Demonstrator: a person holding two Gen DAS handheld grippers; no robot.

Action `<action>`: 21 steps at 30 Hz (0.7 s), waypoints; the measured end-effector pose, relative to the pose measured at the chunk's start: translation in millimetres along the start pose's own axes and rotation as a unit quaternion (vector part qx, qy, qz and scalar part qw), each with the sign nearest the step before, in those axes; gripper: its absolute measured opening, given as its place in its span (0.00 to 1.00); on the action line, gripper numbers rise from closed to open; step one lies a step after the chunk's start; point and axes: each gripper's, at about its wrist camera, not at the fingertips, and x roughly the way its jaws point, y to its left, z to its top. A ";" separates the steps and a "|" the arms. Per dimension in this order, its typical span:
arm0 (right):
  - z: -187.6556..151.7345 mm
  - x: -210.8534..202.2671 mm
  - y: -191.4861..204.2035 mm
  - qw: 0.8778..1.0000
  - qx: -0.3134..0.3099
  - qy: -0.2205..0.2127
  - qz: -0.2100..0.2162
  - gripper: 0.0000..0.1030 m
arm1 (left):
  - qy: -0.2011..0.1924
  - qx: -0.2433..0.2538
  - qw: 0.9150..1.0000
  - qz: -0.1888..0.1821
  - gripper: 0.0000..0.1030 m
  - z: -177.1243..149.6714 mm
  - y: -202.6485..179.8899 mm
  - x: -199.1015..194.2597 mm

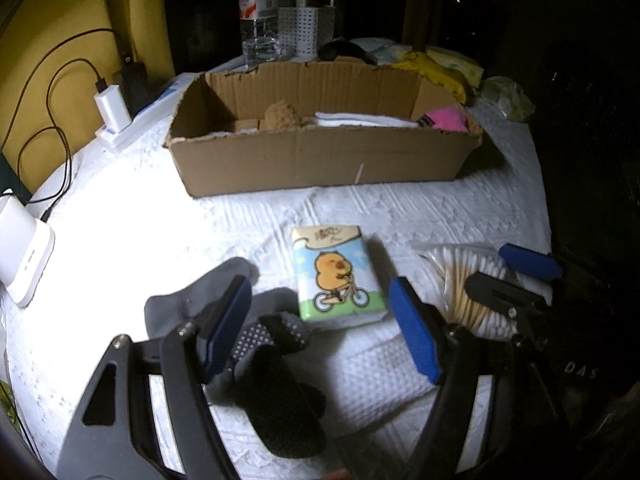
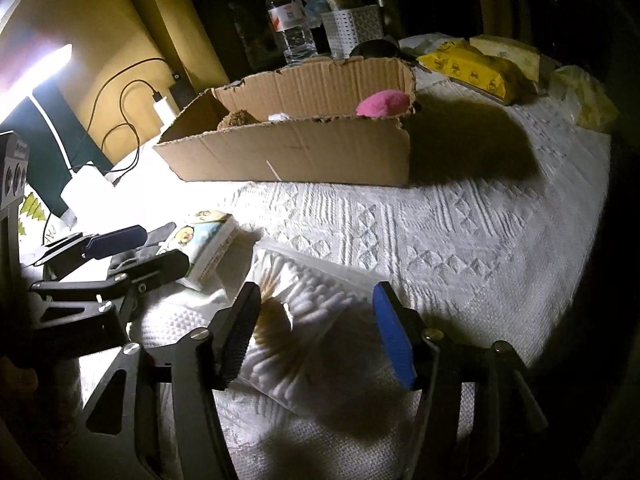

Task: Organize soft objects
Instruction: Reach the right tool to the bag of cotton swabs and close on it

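The task looks partly done: the torn cardboard box (image 1: 320, 152) at the far middle of the table already holds a brown plush toy (image 1: 282, 114), folded white cloth (image 1: 360, 119) and a pink soft item (image 1: 448, 118). Left to sort, near the front, are a dark grey grip-dot sock (image 1: 256, 344), a cartoon-printed pocket tissue pack (image 1: 338, 274) to its right, and a clear bag of cotton swabs (image 2: 304, 320) further right. The left gripper (image 1: 320, 320) stands open with nothing gripped, its jaws straddling the sock and the near end of the tissue pack. The right gripper (image 2: 316, 332) is open too, its jaws either side of the swab bag without pressing it. The surface is a round table under a white embossed cloth (image 2: 460, 240), harshly lit from the left and dark on the right. Beyond the box stand a water bottle (image 1: 259, 12), a white perforated basket (image 1: 306, 28) and yellow wipe packs (image 2: 468, 66); a charger with cables (image 1: 112, 106) sits far left against a yellow wall.
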 end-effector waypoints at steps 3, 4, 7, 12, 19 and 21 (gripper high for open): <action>-3.1 3.0 -1.8 1.000 0.005 0.005 0.014 0.62 | 0.002 0.010 1.000 0.002 0.71 0.9 -4.2 3.7; -3.4 3.7 -1.6 1.000 0.006 0.006 0.017 0.62 | 0.004 0.014 1.000 0.005 0.71 1.0 -5.4 5.6; -3.5 5.7 0.2 1.000 0.004 0.010 0.025 0.62 | 0.014 0.018 1.000 0.020 0.71 1.3 -6.7 13.5; -2.7 8.9 3.5 0.999 0.001 0.016 0.039 0.54 | 0.016 0.027 0.999 0.029 0.71 0.8 -9.3 18.5; 0.8 6.3 7.5 0.998 -0.012 0.013 0.054 0.40 | 0.014 0.041 0.999 0.020 0.56 1.8 -15.0 19.3; 1.5 4.0 7.8 0.998 -0.016 0.010 0.055 0.37 | 0.018 0.042 0.999 0.018 0.50 1.8 -17.2 20.2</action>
